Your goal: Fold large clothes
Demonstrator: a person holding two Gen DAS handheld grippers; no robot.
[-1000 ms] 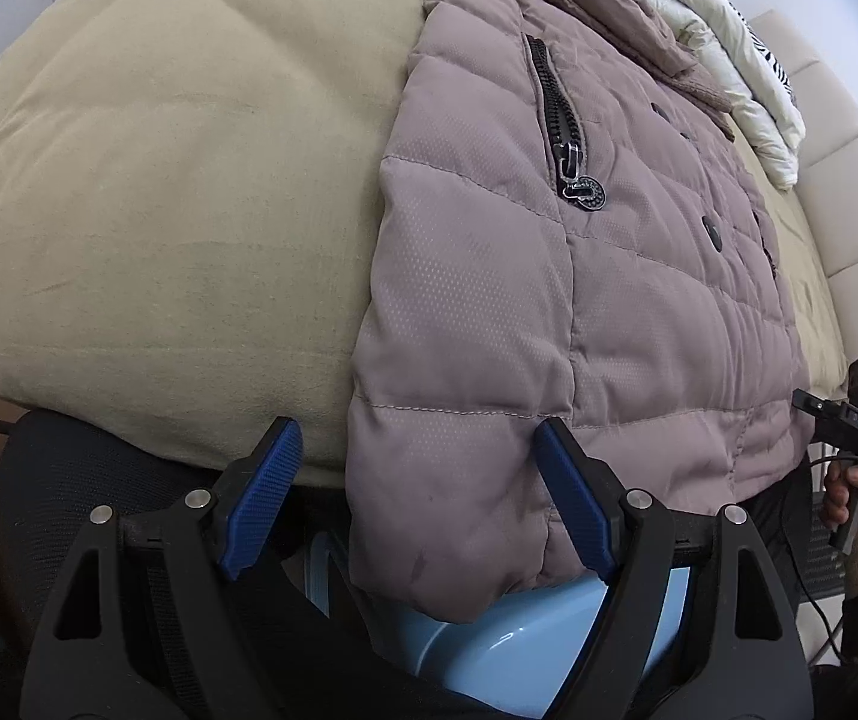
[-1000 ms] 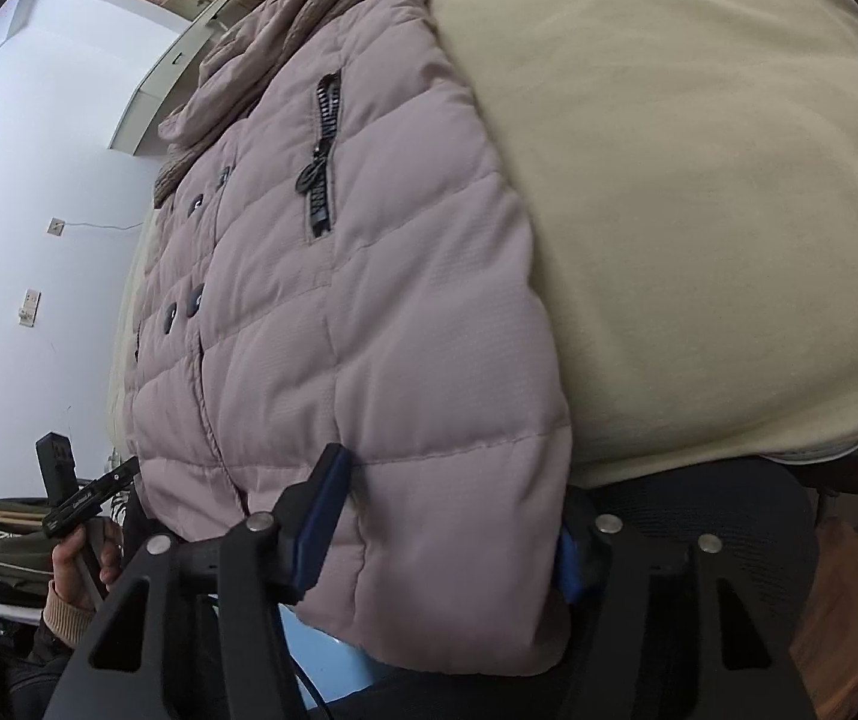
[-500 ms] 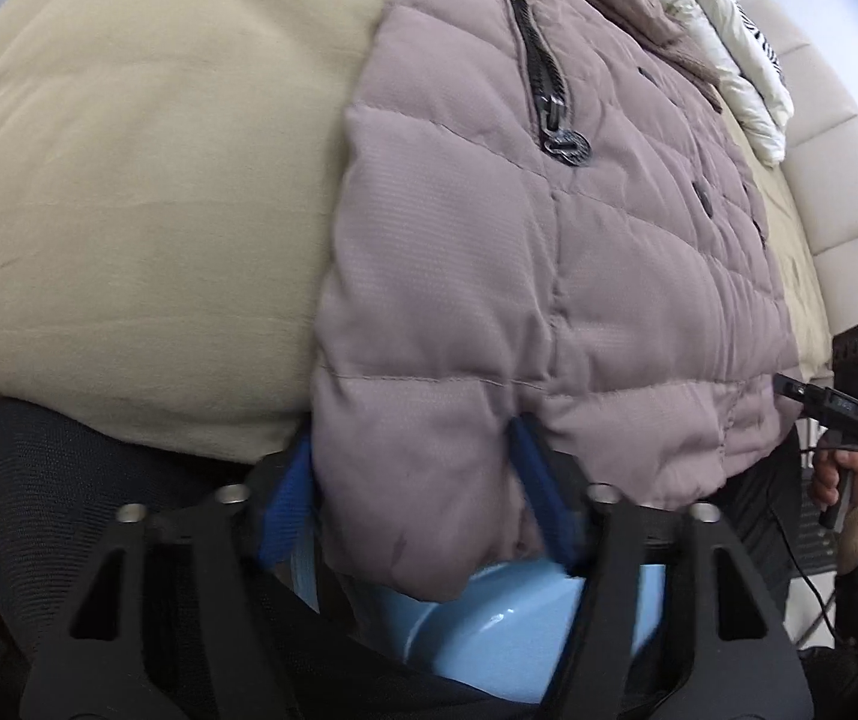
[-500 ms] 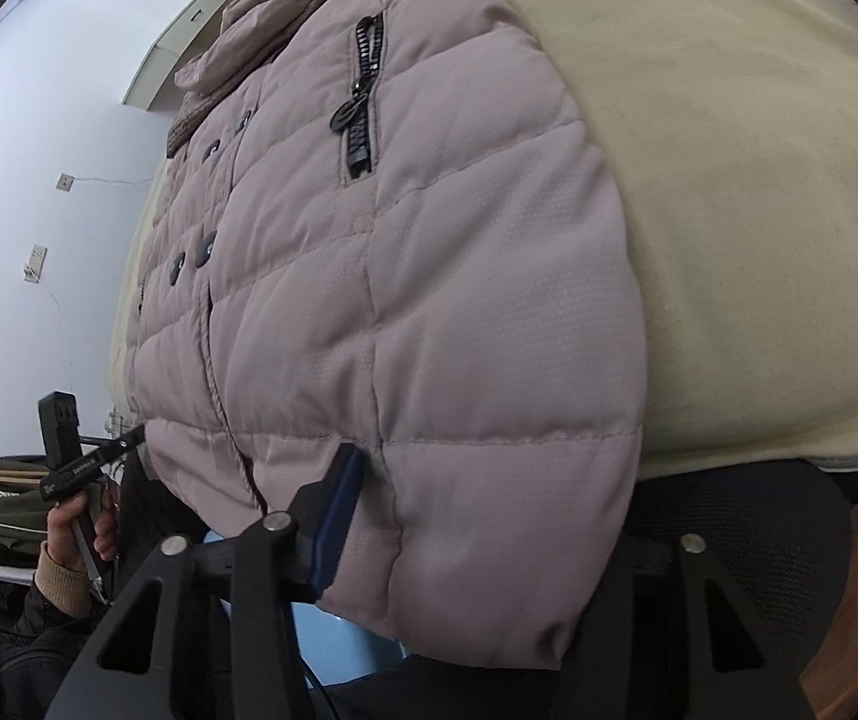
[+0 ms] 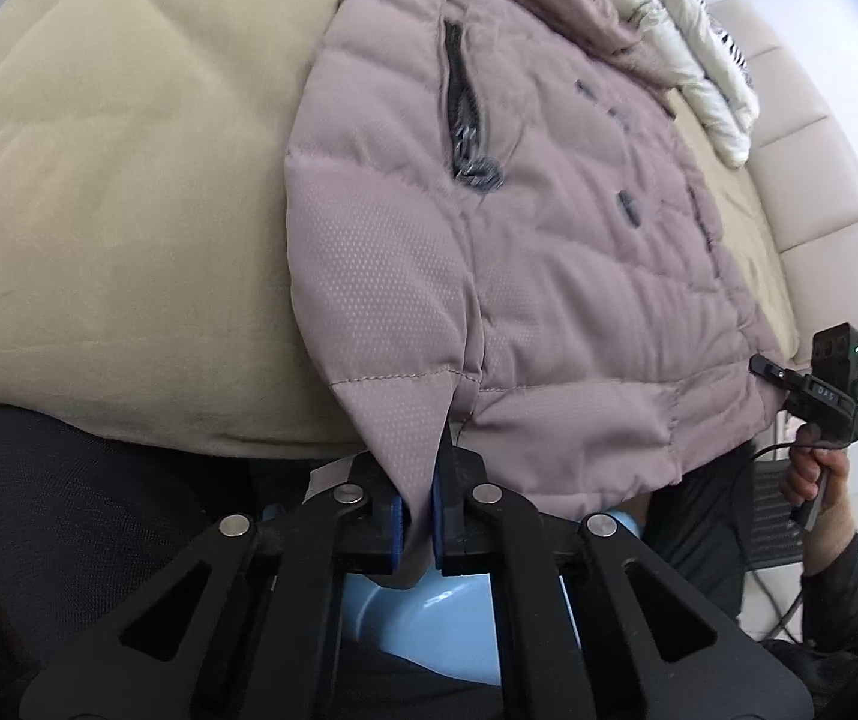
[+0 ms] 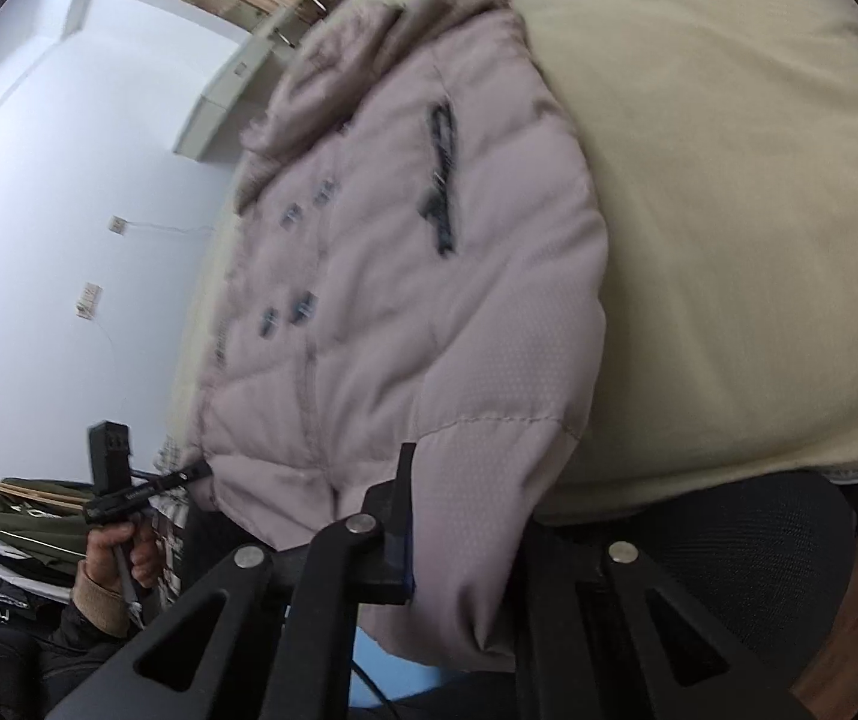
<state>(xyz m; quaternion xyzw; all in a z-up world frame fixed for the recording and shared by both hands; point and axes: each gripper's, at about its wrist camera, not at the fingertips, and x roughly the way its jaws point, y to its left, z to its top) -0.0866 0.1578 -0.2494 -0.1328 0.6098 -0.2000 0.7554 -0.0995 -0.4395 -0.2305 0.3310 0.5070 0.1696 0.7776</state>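
Since a second ago both tongs had gone from wide open around the hem to clamped on it. Left gripper (image 5: pixel 416 525) was pinched tight on the puffer jacket (image 5: pixel 549 252) bottom hem, cloth bunched between the blue pads (image 5: pixel 436 516). Right gripper (image 6: pixel 465 540) also bit the hem of the jacket (image 6: pixel 429 312); its far finger sat hidden behind fabric. Jacket lay ahead of both tongs, on the beige bed (image 5: pixel 117 180), hem hanging over the edge. Right-wrist view had turned motion-blurred. Text on the other gripper's side was too small to read.
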